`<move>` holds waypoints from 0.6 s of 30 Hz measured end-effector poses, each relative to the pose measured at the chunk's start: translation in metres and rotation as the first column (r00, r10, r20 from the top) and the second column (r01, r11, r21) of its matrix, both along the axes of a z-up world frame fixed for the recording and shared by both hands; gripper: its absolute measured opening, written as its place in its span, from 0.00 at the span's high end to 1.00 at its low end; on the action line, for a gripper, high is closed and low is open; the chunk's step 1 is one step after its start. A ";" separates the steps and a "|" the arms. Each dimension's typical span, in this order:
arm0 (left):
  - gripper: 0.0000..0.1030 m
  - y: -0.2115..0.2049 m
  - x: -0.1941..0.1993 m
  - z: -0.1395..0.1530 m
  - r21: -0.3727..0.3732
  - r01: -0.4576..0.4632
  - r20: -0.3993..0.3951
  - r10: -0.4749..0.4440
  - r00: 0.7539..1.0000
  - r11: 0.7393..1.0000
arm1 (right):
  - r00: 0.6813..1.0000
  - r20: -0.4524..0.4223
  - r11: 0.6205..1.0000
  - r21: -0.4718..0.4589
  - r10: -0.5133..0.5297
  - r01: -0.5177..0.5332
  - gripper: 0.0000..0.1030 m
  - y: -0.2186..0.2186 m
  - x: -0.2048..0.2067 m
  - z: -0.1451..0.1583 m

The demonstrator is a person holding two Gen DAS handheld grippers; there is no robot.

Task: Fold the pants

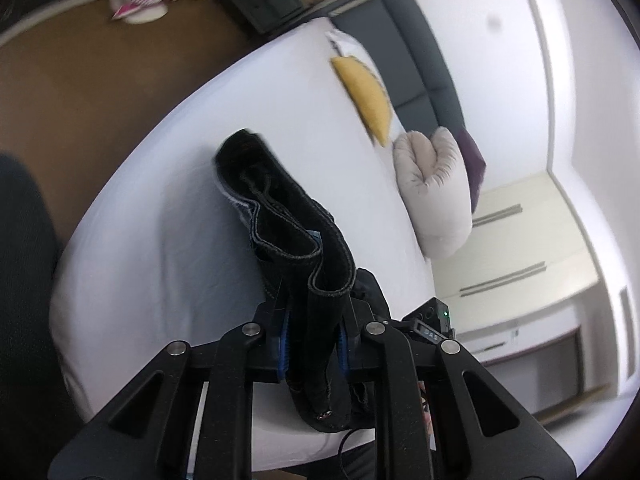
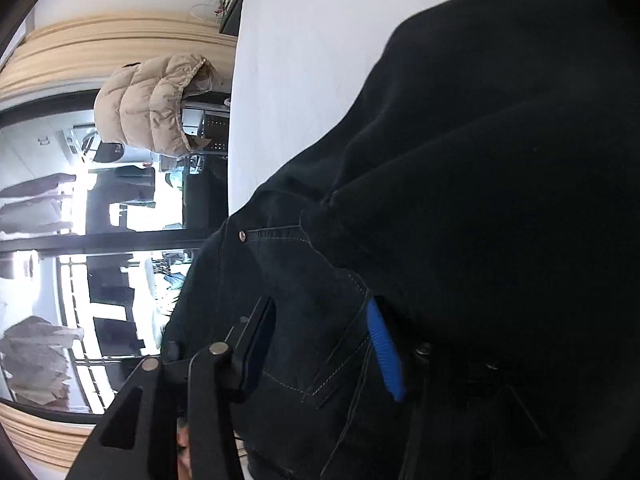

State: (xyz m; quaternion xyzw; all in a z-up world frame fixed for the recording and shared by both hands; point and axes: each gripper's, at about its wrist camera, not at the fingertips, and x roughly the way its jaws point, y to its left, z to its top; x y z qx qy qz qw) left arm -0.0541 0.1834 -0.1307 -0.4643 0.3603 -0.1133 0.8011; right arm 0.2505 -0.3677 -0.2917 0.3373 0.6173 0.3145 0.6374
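Gripping a hem of the black pants [image 1: 280,216], the left tongs [image 1: 314,344] lift it off the white bed [image 1: 168,240]. The right tongs [image 2: 316,344] stand half open around the pocket cloth, seemingly not yet clamped. Next, they should probably close, then carry the fold over.

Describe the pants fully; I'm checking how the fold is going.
The pants are black denim with pale contrast stitching, a metal rivet and a pocket seam. They lie bunched, not flat, on the white bed. The left gripper is shut on a thick stitched edge, lifting it. The right gripper has cloth between its fingers; whether they press is unclear.
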 end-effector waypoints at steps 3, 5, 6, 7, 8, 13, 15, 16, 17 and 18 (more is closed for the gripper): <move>0.84 -0.016 0.004 0.018 0.054 0.033 0.040 -0.035 0.999 0.998 | 0.999 0.042 1.000 -0.010 0.002 -0.001 0.50 0.000 -0.006 0.004; 0.84 -0.028 0.009 0.031 0.098 0.058 0.066 -0.065 0.996 0.994 | 0.998 0.057 1.000 -0.002 -0.005 0.005 0.50 -0.002 -0.008 0.003; 0.84 -0.034 0.010 0.036 0.116 0.069 0.074 -0.078 0.994 0.991 | 0.998 0.066 1.000 0.000 -0.004 0.004 0.49 -0.003 -0.008 0.004; 0.84 -0.041 0.012 0.042 0.139 0.084 0.083 -0.096 0.992 0.987 | 0.997 0.071 1.000 0.001 0.001 -0.001 0.48 -0.004 -0.009 0.005; 0.84 -0.052 0.015 0.048 0.170 0.105 0.092 -0.122 0.988 0.980 | 0.998 0.068 1.000 0.007 0.002 -0.003 0.45 -0.006 -0.007 0.007; 0.84 -0.121 0.027 0.073 0.352 0.221 0.120 -0.278 0.953 0.910 | 0.996 0.075 0.993 0.110 -0.039 0.031 0.22 -0.027 -0.002 0.039; 0.84 -0.155 0.030 0.079 0.413 0.275 0.121 -0.351 0.929 0.868 | 0.994 0.103 0.992 0.124 -0.021 0.008 0.13 -0.034 0.003 0.058; 0.84 -0.176 0.031 0.082 0.455 0.305 0.119 -0.396 0.910 0.837 | 0.993 0.116 0.990 0.138 -0.003 -0.013 0.13 -0.037 0.006 0.068; 0.84 -0.192 0.032 0.081 0.480 0.326 0.116 -0.427 0.897 0.814 | 0.992 0.129 0.989 0.147 0.014 -0.033 0.13 -0.039 0.006 0.075; 0.84 -0.216 0.032 0.080 0.523 0.363 0.105 -0.481 0.870 0.771 | 0.989 0.144 0.987 0.151 0.030 -0.052 0.12 -0.041 0.007 0.082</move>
